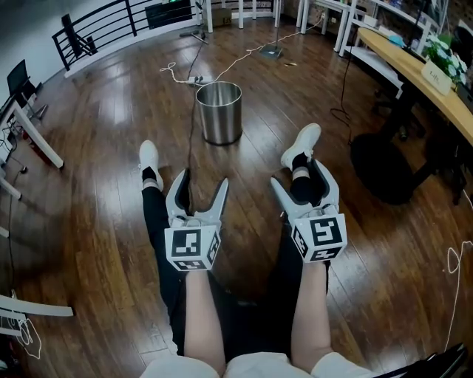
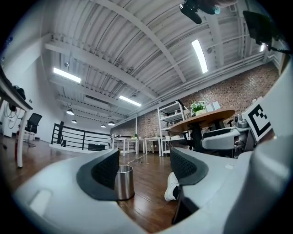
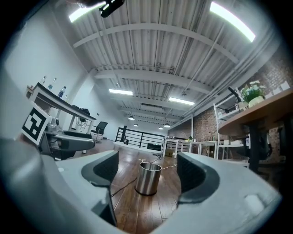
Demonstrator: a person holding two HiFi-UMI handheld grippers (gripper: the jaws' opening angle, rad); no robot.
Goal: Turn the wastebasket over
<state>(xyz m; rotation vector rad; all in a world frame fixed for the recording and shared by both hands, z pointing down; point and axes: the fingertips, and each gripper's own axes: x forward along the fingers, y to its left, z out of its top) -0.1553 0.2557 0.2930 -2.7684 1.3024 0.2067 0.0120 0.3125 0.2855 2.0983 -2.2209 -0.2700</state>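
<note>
Nearest in the head view, the person's two bare forearms reach forward over outstretched legs in dark trousers (image 1: pixel 159 221). The left gripper (image 1: pixel 203 179) lies above the left leg with its jaws spread wide and nothing between them. Its own view shows only floor, a white shoe (image 2: pixel 170 186) and the distant wastebasket (image 2: pixel 124 183) past the dark pads (image 2: pixel 105 171). The right gripper (image 1: pixel 301 181) sits over the right shin, also released. In its own view the jaws stand apart and frame the wastebasket (image 3: pixel 148 179) well beyond them, touching nothing.

Farther out, the left shoe (image 1: pixel 148 156) and right shoe (image 1: pixel 301 144) point away on the wooden floor (image 1: pixel 96 170). Beyond and between the feet, well apart from both grippers, the steel wastebasket (image 1: pixel 219 114) stands upright with its open mouth up. A thin cable (image 1: pixel 194 129) runs past its left side toward a power strip (image 1: pixel 194 79). At the far right is a wooden desk (image 1: pixel 414 66), at the far left a black railing (image 1: pixel 111 22).
</note>
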